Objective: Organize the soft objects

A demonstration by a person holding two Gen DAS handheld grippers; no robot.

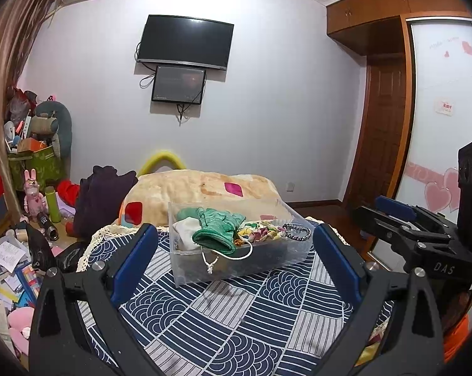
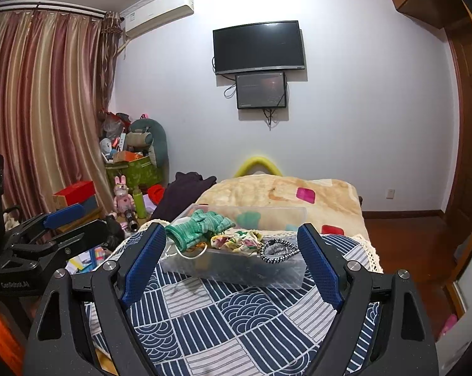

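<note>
A clear plastic box (image 1: 276, 261) (image 2: 286, 277) stands on the blue-and-white patterned cloth (image 1: 223, 316) (image 2: 236, 322). It holds a green knitted glove (image 1: 218, 228) (image 2: 198, 225), a white cloth (image 1: 185, 230), a floral fabric piece (image 1: 261, 233) (image 2: 236, 239), a black-and-white hair tie (image 1: 297, 232) (image 2: 278, 250) and a white cord (image 1: 228, 255) hanging over the front wall. My left gripper (image 1: 232, 241) is open and empty, just short of the box. My right gripper (image 2: 231, 244) is open and empty, also just short of it. Each gripper shows at the edge of the other's view.
A beige blanket with pink and red patches (image 1: 204, 191) (image 2: 286, 194) lies behind the box. A dark garment (image 1: 101, 197) (image 2: 182, 194) lies to the left. Cluttered toys, boxes and papers (image 1: 32, 188) (image 2: 126, 172) fill the left side. A wooden floor (image 2: 408, 238) lies right.
</note>
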